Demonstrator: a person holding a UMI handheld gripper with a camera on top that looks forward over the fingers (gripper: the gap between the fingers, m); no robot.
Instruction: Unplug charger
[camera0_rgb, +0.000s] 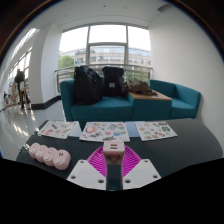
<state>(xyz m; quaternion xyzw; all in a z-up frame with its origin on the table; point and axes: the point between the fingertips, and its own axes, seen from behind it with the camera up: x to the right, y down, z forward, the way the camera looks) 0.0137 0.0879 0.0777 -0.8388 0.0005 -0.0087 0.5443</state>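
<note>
My gripper (113, 153) is shut on a small pale pink charger block (113, 148); both magenta pads (98, 160) press on its sides. The charger is held apart from the pink power strip (48, 154), which lies on the dark table (185, 145) to the left of the fingers. No cable shows on the charger.
Three printed sheets (105, 130) lie in a row on the table beyond the fingers. Behind the table stands a teal sofa (175, 98) with two dark backpacks (100, 82) and a brown item on it. A person (19, 85) stands far left by the windows.
</note>
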